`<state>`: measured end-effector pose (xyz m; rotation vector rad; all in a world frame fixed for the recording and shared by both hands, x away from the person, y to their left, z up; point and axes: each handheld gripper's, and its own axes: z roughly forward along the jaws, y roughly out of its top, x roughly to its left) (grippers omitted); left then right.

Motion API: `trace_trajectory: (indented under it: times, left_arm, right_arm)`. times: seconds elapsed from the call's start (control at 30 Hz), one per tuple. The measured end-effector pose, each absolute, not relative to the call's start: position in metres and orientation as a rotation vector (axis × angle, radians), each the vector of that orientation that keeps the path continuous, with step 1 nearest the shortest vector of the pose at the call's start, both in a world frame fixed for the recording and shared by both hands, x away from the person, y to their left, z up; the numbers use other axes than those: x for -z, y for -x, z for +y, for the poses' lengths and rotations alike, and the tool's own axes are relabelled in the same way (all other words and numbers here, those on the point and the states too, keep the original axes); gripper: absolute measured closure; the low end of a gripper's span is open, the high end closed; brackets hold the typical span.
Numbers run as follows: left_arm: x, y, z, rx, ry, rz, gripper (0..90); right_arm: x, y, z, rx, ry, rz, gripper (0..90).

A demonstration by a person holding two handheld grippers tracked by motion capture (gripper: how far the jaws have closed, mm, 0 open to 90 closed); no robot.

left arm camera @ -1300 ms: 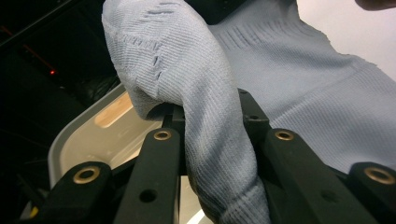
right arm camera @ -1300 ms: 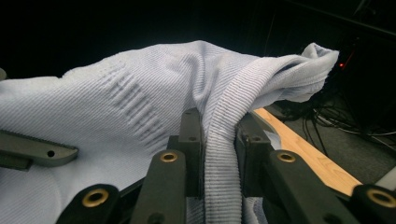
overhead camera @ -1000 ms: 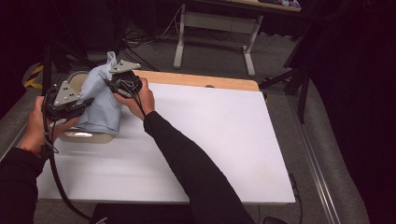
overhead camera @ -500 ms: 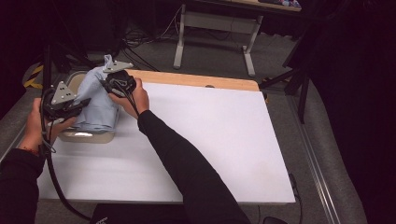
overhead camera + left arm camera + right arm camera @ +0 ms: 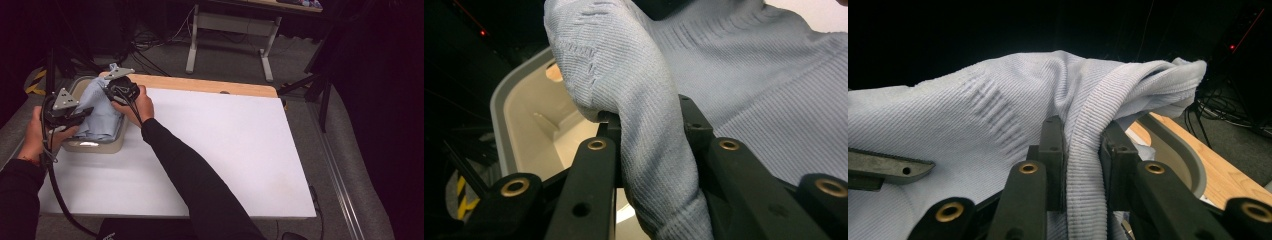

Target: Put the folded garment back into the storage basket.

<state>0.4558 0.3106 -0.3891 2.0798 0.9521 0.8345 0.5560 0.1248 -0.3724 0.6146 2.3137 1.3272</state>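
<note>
A pale blue ribbed knit garment hangs bunched between the two tongs, over a beige plastic tub at the far left of the surface. A thick fold of it is pinched in the left tongs, and a ribbed edge in the right tongs. The tub, grey-rimmed, sits just below both tongs.

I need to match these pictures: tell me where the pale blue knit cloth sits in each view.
High view: pale blue knit cloth at far left, draped over the grey tub.
Left gripper view: fills centre and right, a fold pinched in the tongs.
Right gripper view: spans the middle, its ribbed edge pinched.
Shared landmark: the tub's rim.
</note>
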Motion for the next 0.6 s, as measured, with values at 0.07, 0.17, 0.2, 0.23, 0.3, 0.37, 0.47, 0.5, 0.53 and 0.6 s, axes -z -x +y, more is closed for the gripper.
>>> trace_trajectory:
  times: [0.07, 0.17, 0.2, 0.23, 0.3, 0.37, 0.47, 0.5, 0.53, 0.6]
  left_arm:
    - [0.390, -0.457, 0.311, -0.831, -2.080, 0.956, 74.0]
    - [0.391, -0.458, 0.312, -0.830, -2.086, 0.964, 73.9]
    - [0.391, -0.459, 0.313, -0.828, -2.087, 0.962, 73.9]
    - [0.392, -0.458, 0.313, -0.825, -2.091, 0.968, 73.9]
    - [0.392, -0.458, 0.312, -0.836, -2.122, 0.970, 73.6]
    - [0.393, -0.458, 0.313, -0.829, -2.133, 0.972, 73.4]
    - [0.394, -0.457, 0.314, -0.832, -2.133, 0.985, 73.3]
    - [0.395, -0.457, 0.315, -0.822, -2.138, 0.988, 73.2]
    - [0.395, -0.457, 0.315, -0.826, -2.142, 0.984, 73.1]
    - [0.396, -0.457, 0.315, -0.837, -2.153, 0.995, 72.9]
  right_arm:
    - [0.374, -0.557, 0.125, -1.328, -0.617, 2.318, 75.2]
    - [0.374, -0.559, 0.127, -1.319, -0.619, 2.321, 75.2]
    - [0.375, -0.559, 0.128, -1.317, -0.618, 2.321, 75.2]
    - [0.376, -0.559, 0.128, -1.318, -0.621, 2.322, 75.2]
    - [0.378, -0.559, 0.129, -1.324, -0.630, 2.330, 75.1]
    - [0.380, -0.559, 0.131, -1.323, -0.628, 2.334, 75.0]
    - [0.382, -0.558, 0.133, -1.316, -0.625, 2.340, 74.9]
    - [0.383, -0.557, 0.134, -1.314, -0.624, 2.344, 74.7]
    - [0.384, -0.557, 0.134, -1.311, -0.622, 2.346, 74.7]
    - [0.386, -0.557, 0.134, -1.313, -0.626, 2.355, 74.5]
